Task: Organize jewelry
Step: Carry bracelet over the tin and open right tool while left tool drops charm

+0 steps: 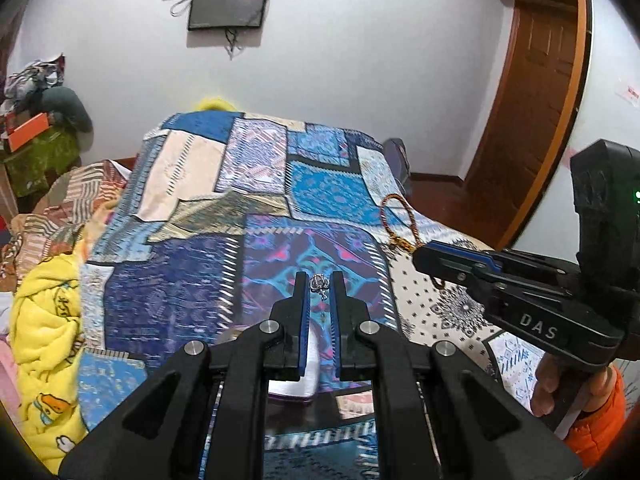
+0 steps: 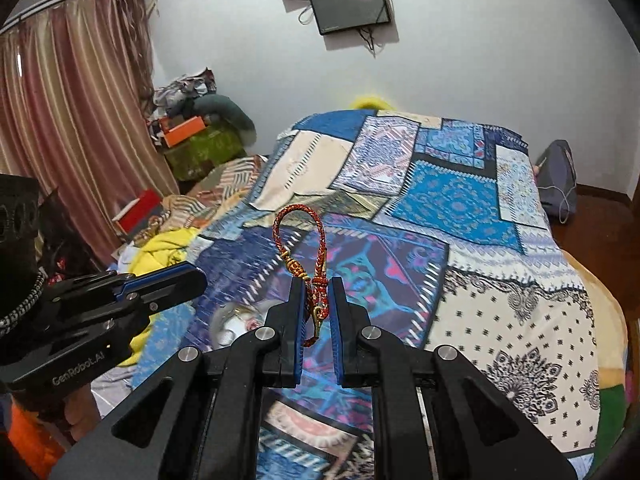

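My left tongs [image 1: 319,280] pinch a small silver charm [image 1: 319,283] right at the tips, above the bed's patchwork cover [image 1: 200,280]. Charm detail too small to read; looks like a pendant or earring with a short dangling piece.

My right tongs [image 2: 317,286] pinch a red-and-gold braided bracelet [image 2: 298,220] by its knotted end. Its loop stands up past the tips, and the loose tail hangs down in the gap between the blue pads [image 2: 299,344]. From the left view the bracelet [image 1: 394,220] sticks up from the right tongs [image 1: 420,258], which sit to the right of the left tongs and well apart from them.

Both pieces are off the cover, held in the air over the near half of the bed.

A blurred pale round thing [image 2: 236,324] lies on the cover below the left tongs [image 2: 192,280]; cannot tell what it is.

Yellow blanket [image 1: 44,340] bunched at the bed's left edge. Two dark screens [image 1: 228,4] on the wall behind, wooden door [image 1: 532,112] at right, curtain [image 2: 64,120] at left
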A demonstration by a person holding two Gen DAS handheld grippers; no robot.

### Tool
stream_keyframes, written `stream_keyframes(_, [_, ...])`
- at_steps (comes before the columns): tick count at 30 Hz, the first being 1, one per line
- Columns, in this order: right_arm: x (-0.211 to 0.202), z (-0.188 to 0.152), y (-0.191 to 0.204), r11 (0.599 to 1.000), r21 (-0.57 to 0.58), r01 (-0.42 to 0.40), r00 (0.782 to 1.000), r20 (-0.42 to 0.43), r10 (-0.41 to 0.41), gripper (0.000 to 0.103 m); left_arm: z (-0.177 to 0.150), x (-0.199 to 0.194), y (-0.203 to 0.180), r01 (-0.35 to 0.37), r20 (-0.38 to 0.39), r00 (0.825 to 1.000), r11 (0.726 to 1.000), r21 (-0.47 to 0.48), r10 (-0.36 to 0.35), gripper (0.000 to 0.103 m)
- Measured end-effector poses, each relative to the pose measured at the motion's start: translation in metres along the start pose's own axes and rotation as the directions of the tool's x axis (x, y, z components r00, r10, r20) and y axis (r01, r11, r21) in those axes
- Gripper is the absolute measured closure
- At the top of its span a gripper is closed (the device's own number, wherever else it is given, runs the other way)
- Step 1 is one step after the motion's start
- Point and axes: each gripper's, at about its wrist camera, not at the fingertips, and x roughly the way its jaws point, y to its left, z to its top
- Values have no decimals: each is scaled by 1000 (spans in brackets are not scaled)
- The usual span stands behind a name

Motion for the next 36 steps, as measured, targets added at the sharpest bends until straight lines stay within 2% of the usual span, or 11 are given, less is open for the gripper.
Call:
stream_keyframes(4, [0, 4, 10, 1000, -4, -20, 1000, 8, 20, 93, -1, -9, 18, -21, 14, 1000, 999, -26, 21, 95])
stream_keyframes(9, [10, 5, 23, 999, -8, -47, 999, -6, 47, 93, -10, -9, 36, -28, -6, 1000, 998, -59, 28, 95])
stream_keyframes(15, [34, -7, 37, 996, -15, -83, 994, -75, 82, 93, -24, 3, 48, -19, -59, 998, 996, -82, 14, 95])
stream_keyframes(21, [62, -25, 42, 994, -17, -109, 979, -177, 104, 93, -39, 22, 57, -14, -118, 993, 995, -102, 2, 95])
stream_keyframes(27, [76, -36, 45, 993, -22, -114, 968, -228, 106, 93, -50, 43, 66, -24, -173, 985, 993, -117, 4, 95])
stream_keyframes(36, [96, -46, 53, 994, -53, -98, 956, -284, 79, 93, -50, 58, 72, -21, -189, 982, 991, -134, -5, 95])
